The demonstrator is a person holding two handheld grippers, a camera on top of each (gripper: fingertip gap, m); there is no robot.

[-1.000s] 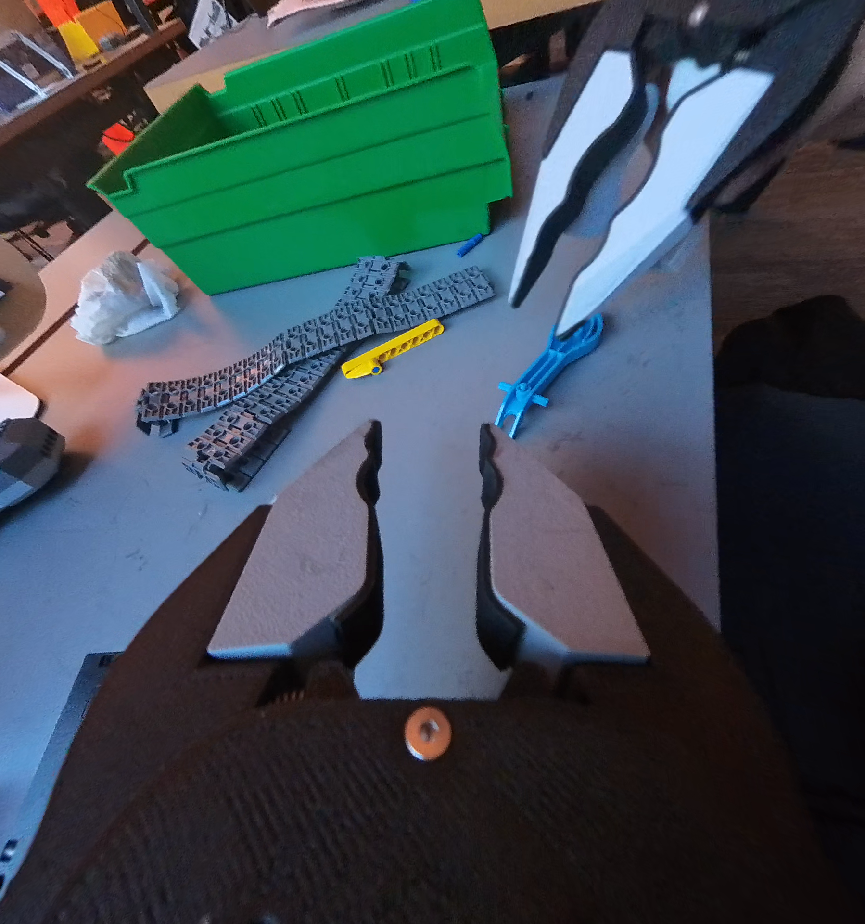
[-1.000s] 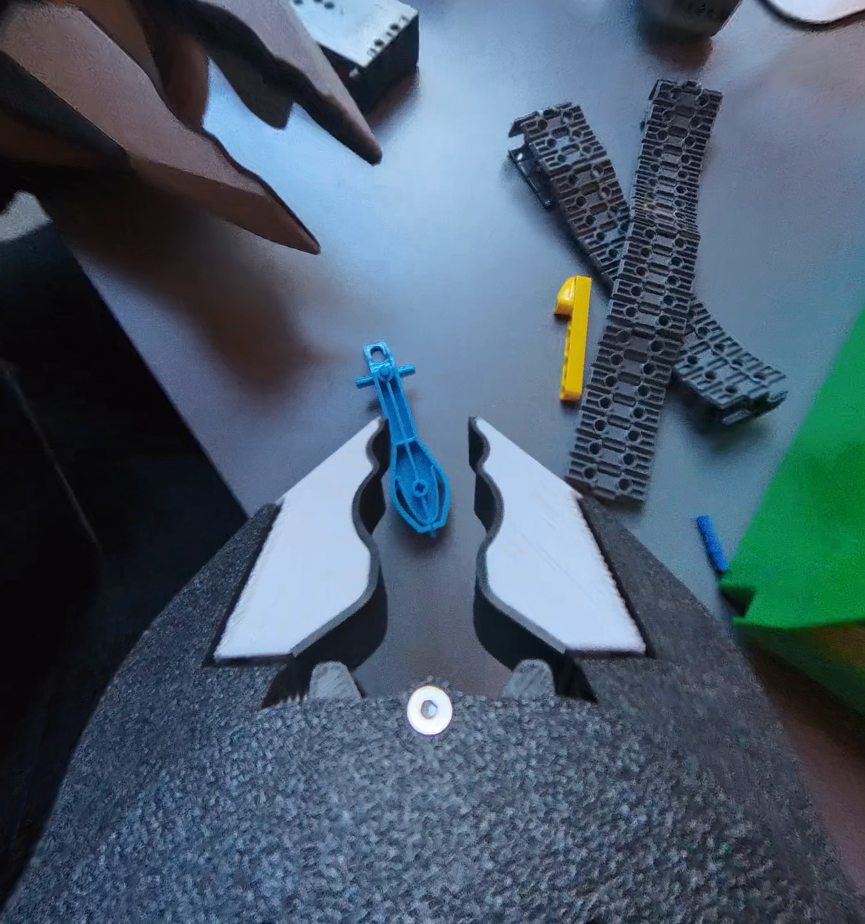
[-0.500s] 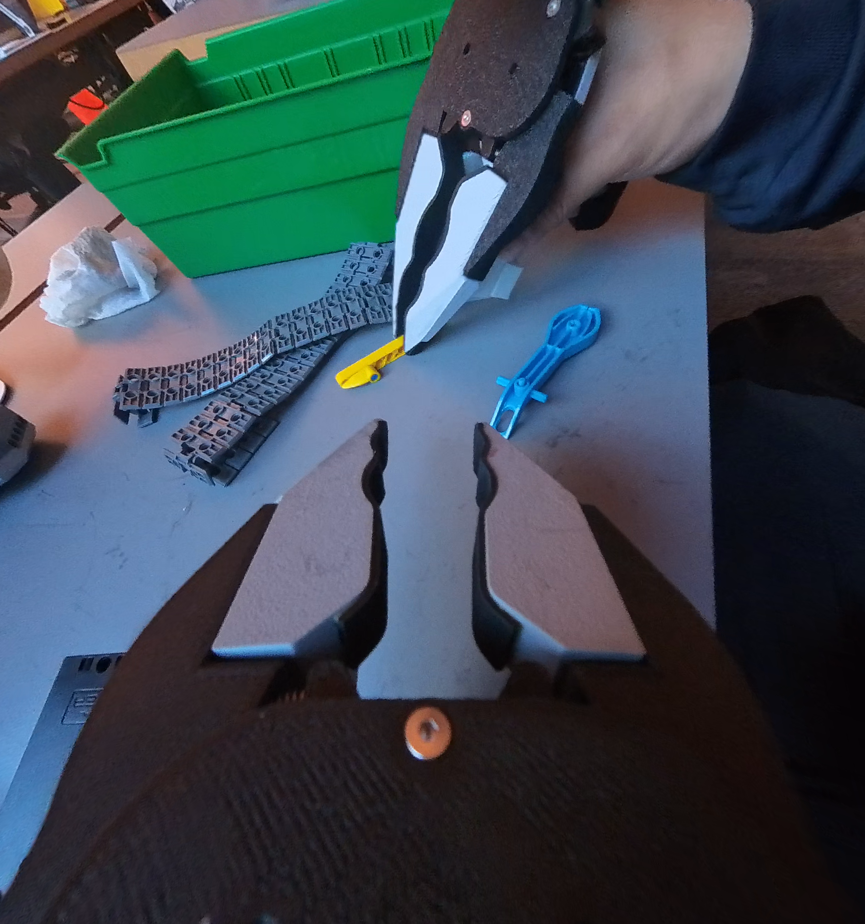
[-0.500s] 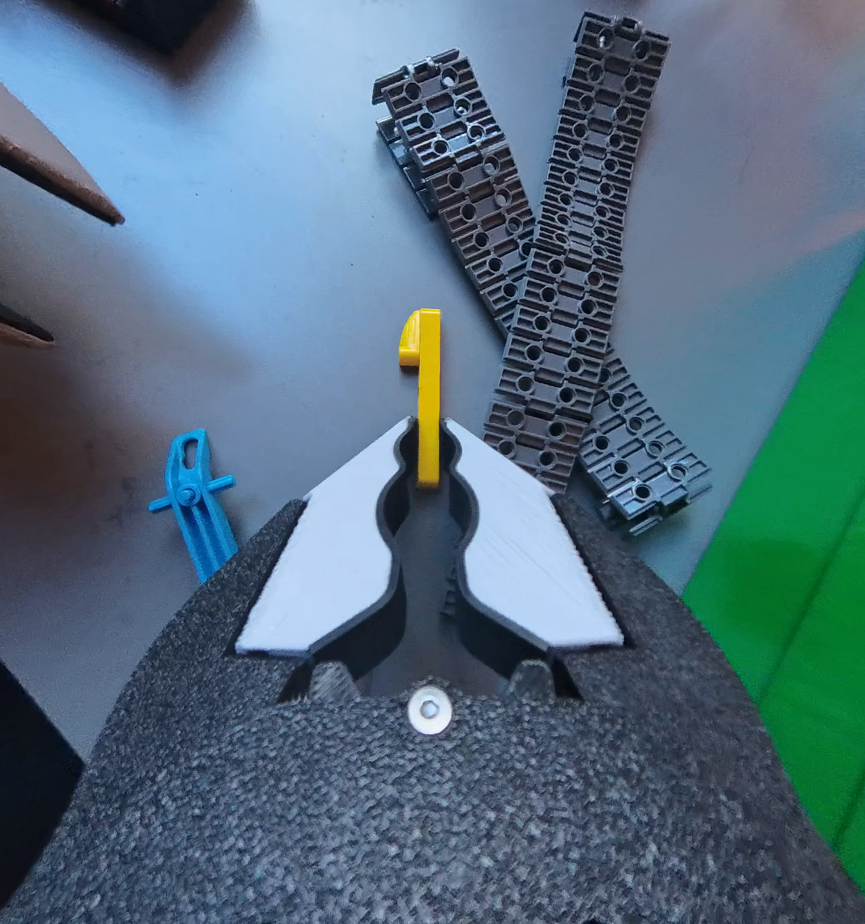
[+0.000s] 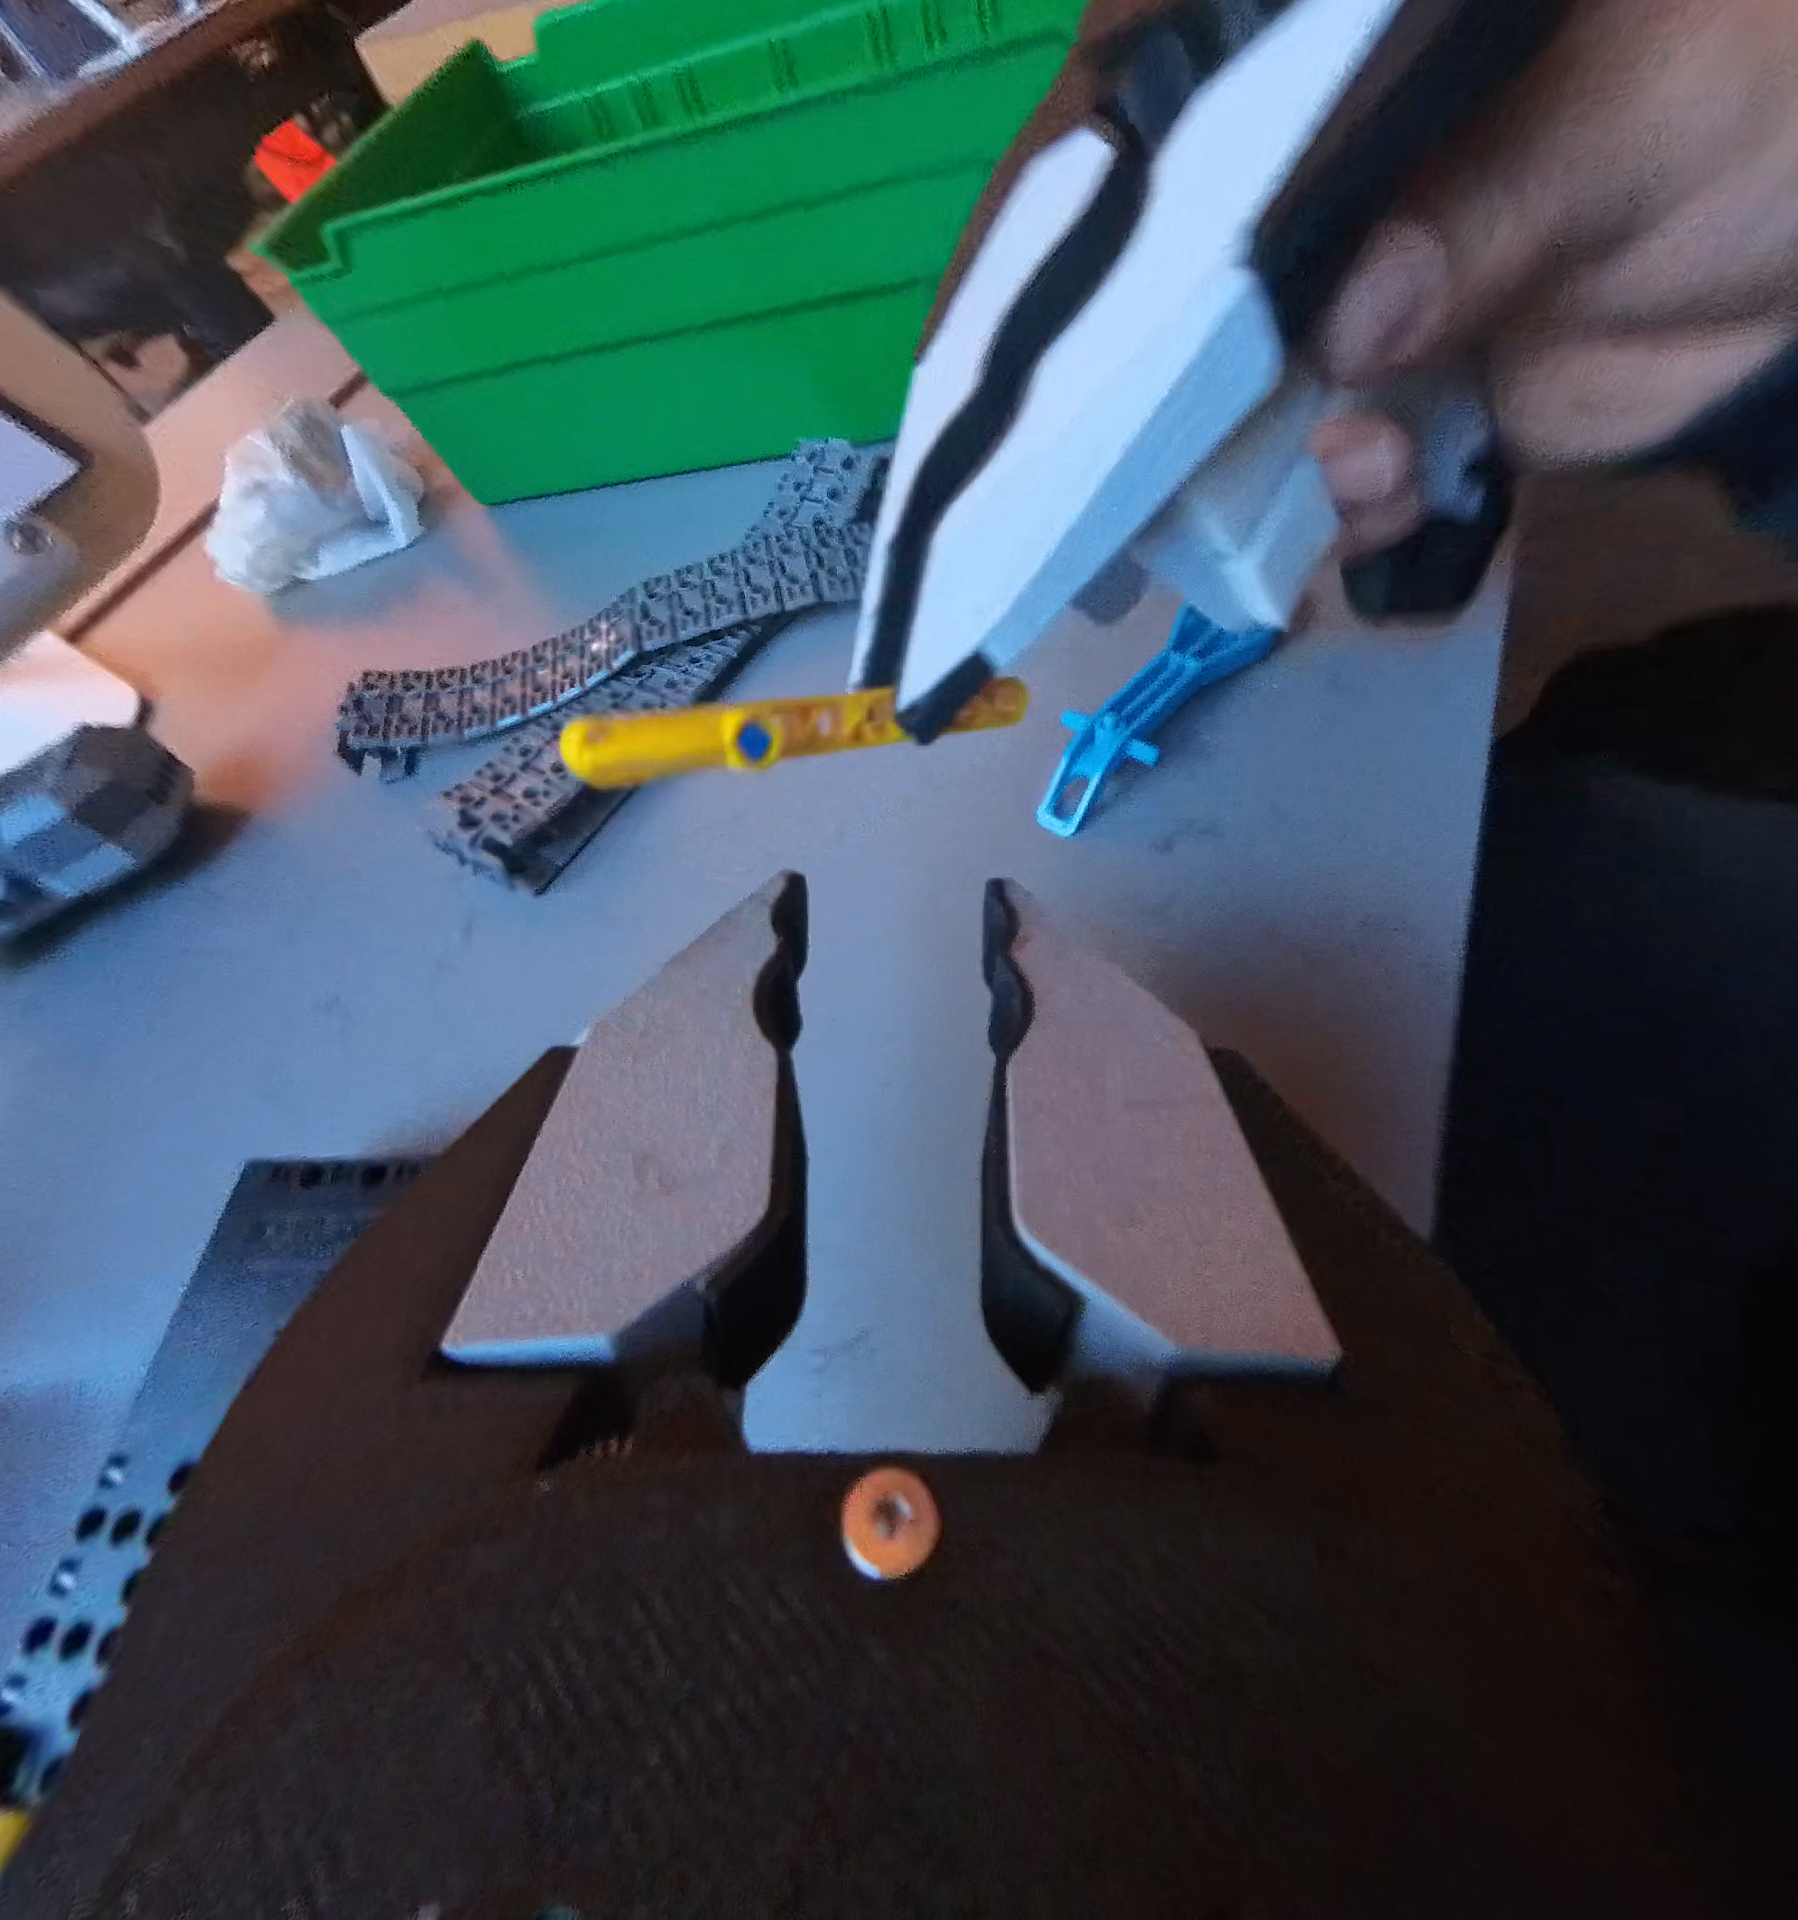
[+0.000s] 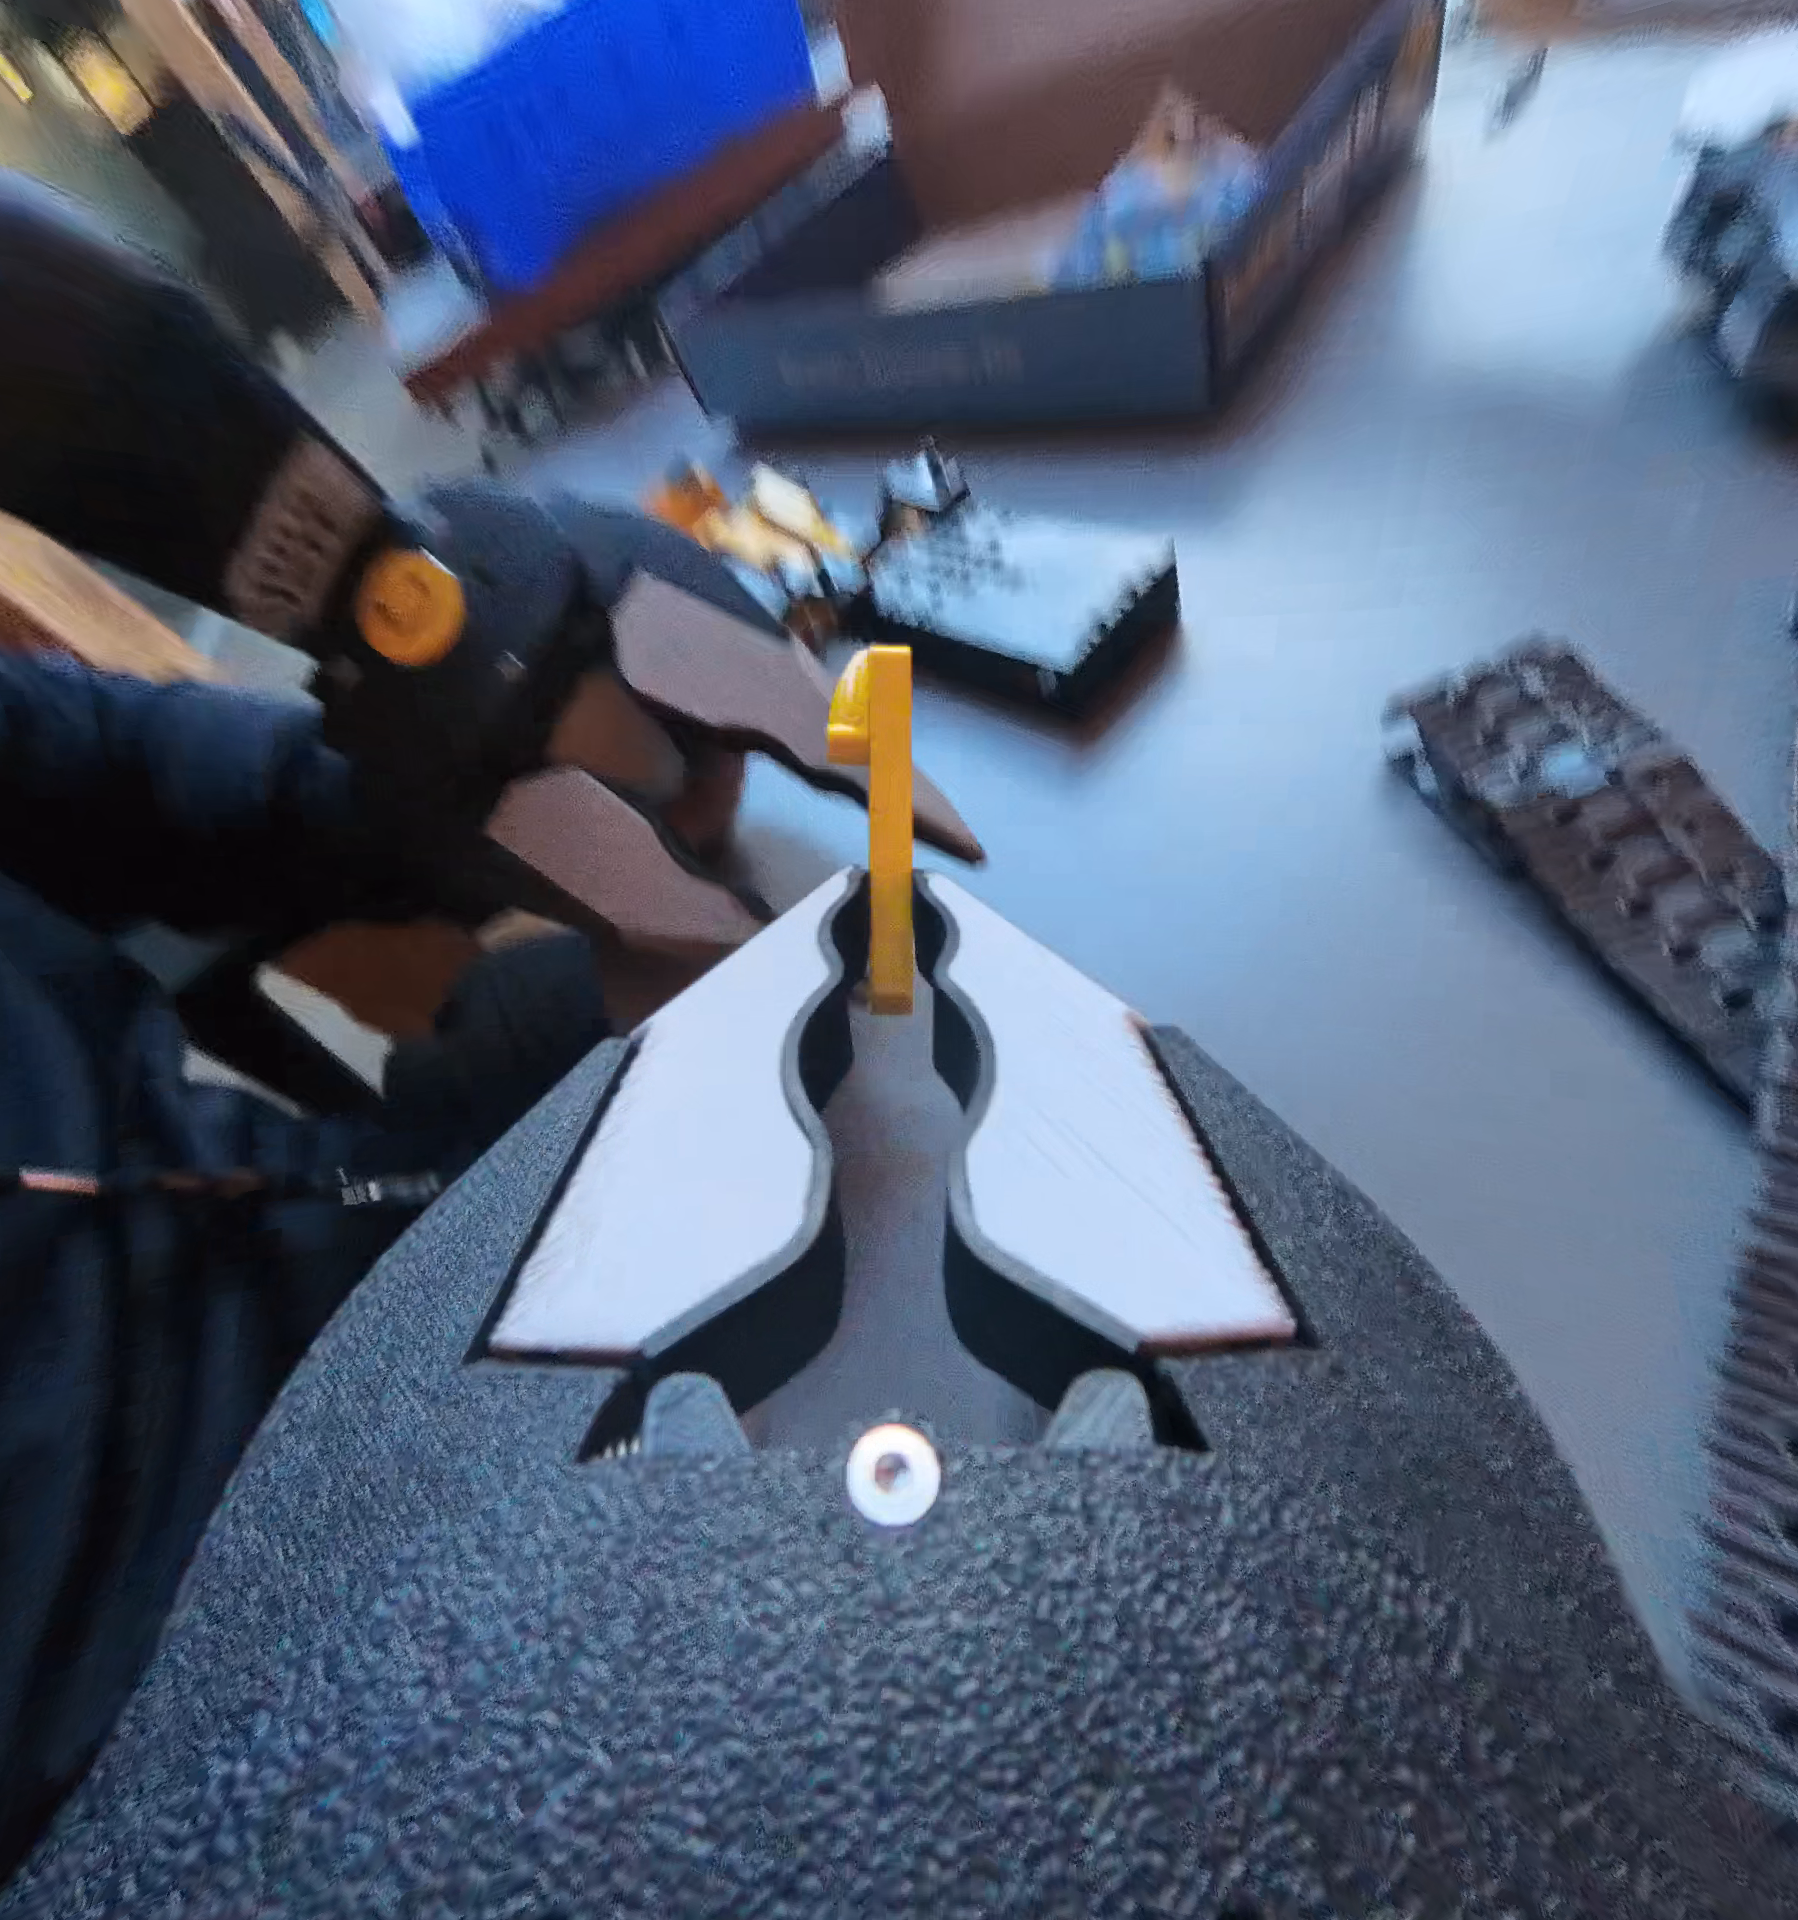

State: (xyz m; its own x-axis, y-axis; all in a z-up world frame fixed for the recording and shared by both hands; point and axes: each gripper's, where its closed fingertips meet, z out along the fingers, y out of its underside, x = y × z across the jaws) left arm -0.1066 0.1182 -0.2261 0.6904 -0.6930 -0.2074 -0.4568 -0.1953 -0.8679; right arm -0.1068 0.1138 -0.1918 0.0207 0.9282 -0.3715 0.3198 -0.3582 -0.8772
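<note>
My right gripper (image 6: 888,883) is shut on a yellow beam (image 6: 884,800) and holds it lifted off the grey table (image 5: 251,997). In the left wrist view the right gripper (image 5: 900,707) pinches one end of the yellow beam (image 5: 687,743), which has a small blue pin in it and hangs level above the table. My left gripper (image 5: 890,899) is open and empty, low over the table, a short way in front of the beam. In the right wrist view the left gripper (image 6: 864,810) sits just behind the beam.
Two dark grey track strips (image 5: 604,665) lie crossed on the table, also in the right wrist view (image 6: 1601,831). A blue plastic piece (image 5: 1134,696) lies to the right. A green bin (image 5: 666,260) stands behind. A crumpled white tissue (image 5: 308,499) and a dark perforated block (image 6: 1020,613) lie nearby. The tips of both grippers are at nearly the same place. It is some 9 cm from my left tips to the blue plastic piece (image 5: 1134,696).
My right gripper moved from the blue piece to the yellow beam, shut on it, then lifted it and turned it toward my left gripper. My left gripper stayed open.
</note>
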